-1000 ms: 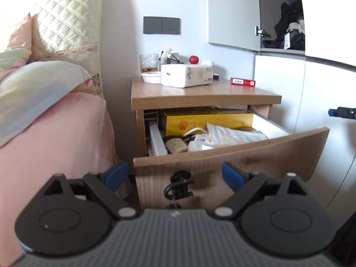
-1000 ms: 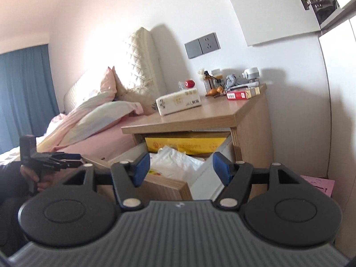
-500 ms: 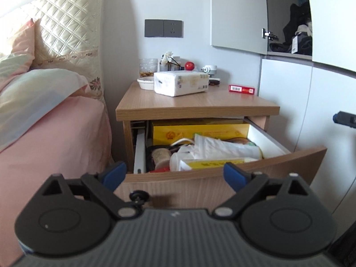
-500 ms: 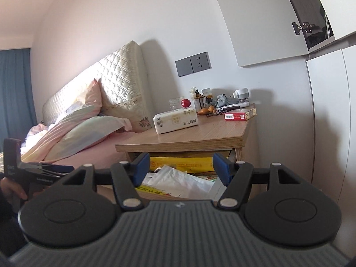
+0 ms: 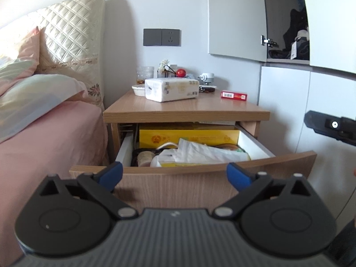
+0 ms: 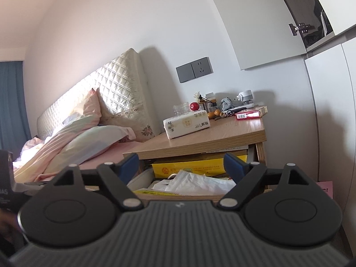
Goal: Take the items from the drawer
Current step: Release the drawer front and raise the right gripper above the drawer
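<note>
The drawer (image 5: 191, 184) now stands pulled out of the nightstand (image 5: 187, 111), its yellow box (image 5: 189, 135) and white bag (image 5: 200, 153) exposed. The left gripper (image 5: 174, 174) has backed off, its jaws just opening wide, empty; the right gripper (image 6: 181, 163) likewise has just been spreading, holding nothing

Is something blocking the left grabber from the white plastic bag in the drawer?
Only the drawer front. It stands between the open left gripper and the white plastic bag, so reaching over its top edge looks needed. Nothing covers the bag from above.
</note>
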Motion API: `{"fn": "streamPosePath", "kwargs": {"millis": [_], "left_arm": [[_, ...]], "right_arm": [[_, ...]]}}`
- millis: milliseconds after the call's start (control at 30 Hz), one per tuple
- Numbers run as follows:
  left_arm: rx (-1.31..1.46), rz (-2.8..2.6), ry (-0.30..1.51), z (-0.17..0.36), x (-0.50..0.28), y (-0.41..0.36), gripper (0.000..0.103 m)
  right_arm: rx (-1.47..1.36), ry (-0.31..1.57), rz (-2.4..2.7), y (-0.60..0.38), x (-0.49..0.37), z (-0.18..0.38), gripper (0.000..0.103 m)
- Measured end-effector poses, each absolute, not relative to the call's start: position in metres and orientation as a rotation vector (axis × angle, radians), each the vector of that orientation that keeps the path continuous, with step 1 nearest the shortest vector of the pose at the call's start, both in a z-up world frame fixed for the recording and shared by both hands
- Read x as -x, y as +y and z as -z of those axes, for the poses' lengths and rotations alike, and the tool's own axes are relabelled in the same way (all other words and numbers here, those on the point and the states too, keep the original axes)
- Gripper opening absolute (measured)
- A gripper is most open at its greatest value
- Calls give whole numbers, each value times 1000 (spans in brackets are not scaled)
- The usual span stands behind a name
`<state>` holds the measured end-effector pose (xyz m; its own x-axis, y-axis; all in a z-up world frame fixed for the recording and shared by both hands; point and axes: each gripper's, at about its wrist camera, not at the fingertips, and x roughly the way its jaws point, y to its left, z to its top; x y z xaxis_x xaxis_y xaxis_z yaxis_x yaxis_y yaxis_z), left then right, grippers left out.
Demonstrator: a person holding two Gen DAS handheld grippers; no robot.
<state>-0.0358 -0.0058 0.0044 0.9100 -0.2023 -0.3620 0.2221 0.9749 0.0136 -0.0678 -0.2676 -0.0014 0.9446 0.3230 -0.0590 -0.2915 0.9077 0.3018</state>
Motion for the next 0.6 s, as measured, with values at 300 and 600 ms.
{"fn": "streamPosePath", "kwargs": {"millis": [300, 600], "left_arm": [[-60, 154, 372, 1, 33, -12, 103], [-43, 155, 380, 2, 26, -8, 103]], "right_arm": [[-301, 146, -348, -250, 52, 9, 103], [-303, 153, -345, -242, 46, 10, 103]]}}
